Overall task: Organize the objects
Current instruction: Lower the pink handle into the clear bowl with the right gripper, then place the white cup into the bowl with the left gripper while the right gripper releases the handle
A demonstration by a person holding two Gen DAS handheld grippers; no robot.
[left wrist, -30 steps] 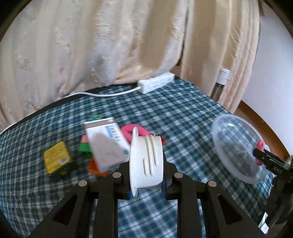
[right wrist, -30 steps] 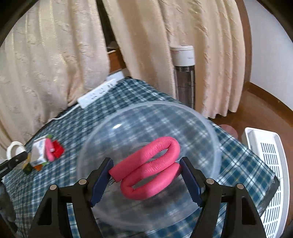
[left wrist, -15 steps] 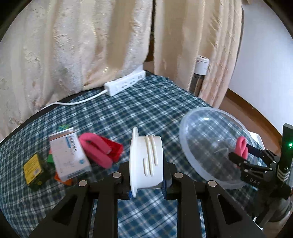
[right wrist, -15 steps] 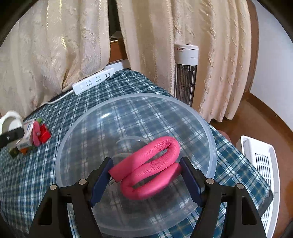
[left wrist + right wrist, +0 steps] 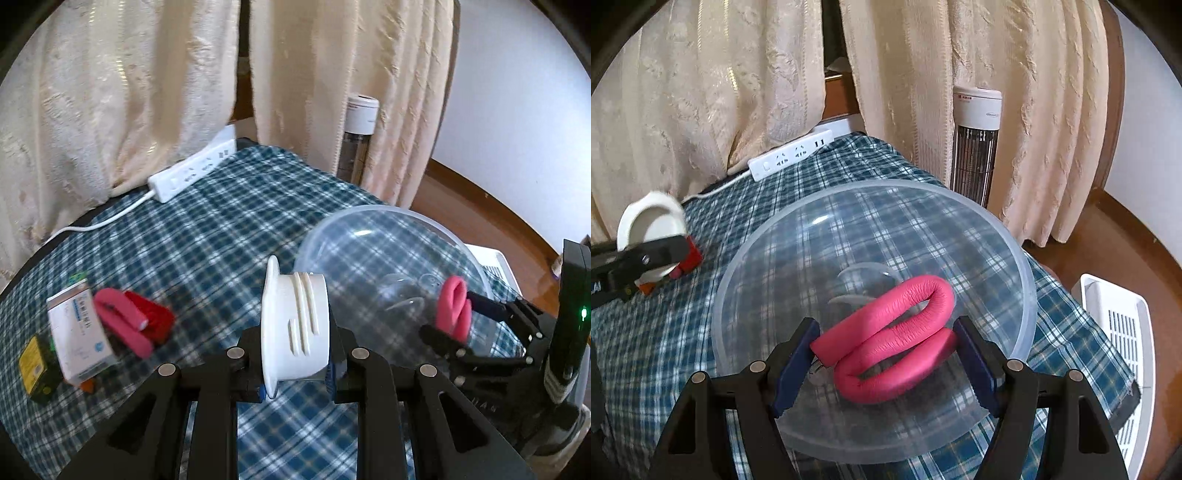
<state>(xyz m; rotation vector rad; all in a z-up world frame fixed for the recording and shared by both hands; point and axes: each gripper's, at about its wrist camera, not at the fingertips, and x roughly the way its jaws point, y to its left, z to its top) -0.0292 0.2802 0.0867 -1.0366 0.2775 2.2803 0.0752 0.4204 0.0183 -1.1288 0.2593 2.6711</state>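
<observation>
A white threaded cap (image 5: 295, 328) with a wide flange is clamped between the left tongs (image 5: 297, 363), and it is held on its side above the table (image 5: 229, 229), which is covered by a blue checked cloth. The right tongs (image 5: 886, 363) are closed on a pink foam loop (image 5: 886, 332) — the loop is folded on itself and is held over the inside of a clear plastic bowl (image 5: 1015, 258). In the left wrist view the bowl (image 5: 332, 232) is seen just to the right of the cap, with the right tongs (image 5: 458, 325) and the loop (image 5: 452, 310) above it. On the left part of the table a small group is found: a white medicine box (image 5: 79, 332), a second pink loop (image 5: 122, 319) lying on a red piece (image 5: 155, 319), and a yellow and dark box (image 5: 37, 367) — all close together. A white power strip (image 5: 192, 171) lies at the far edge, near the cream curtains (image 5: 110, 92).
</observation>
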